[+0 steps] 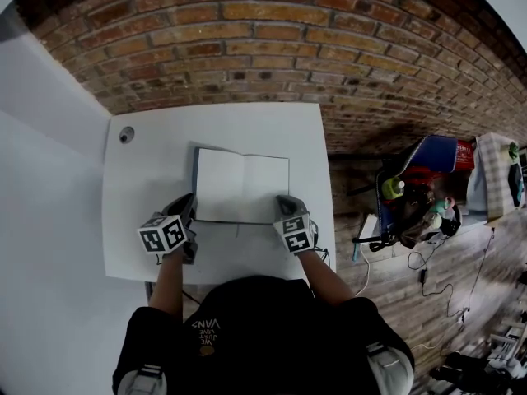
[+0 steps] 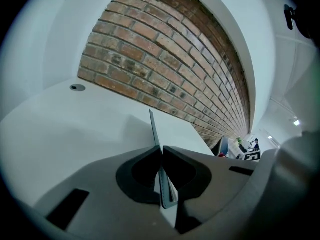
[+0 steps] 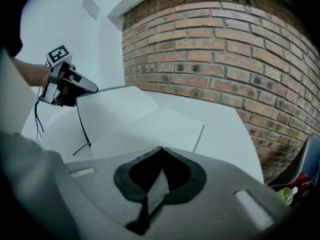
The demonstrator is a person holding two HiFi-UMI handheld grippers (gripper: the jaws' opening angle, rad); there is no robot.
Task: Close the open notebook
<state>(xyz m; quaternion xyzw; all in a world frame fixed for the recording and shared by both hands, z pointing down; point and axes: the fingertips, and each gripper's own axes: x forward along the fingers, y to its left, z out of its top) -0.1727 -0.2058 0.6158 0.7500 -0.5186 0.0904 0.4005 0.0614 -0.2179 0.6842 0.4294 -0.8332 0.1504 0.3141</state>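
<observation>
- The notebook (image 1: 243, 186) lies open in the middle of the worktop (image 1: 156, 163), with its left cover (image 3: 107, 109) tilted up off the surface.
- The left tongs (image 2: 161, 148) pinch that cover's near edge.
- The right tongs (image 3: 160, 149) are pressed together, by the right page's near corner.

The notebook (image 3: 160, 121) lies open on the white table (image 3: 227, 134), with the brick wall (image 3: 225, 44) behind it. Its left half stands raised, pinched at the outer edge by the left gripper (image 3: 94, 90). Its right half lies flat. On the notebook's near side, the right gripper (image 3: 161, 150) has its jaw tips together.
</observation>
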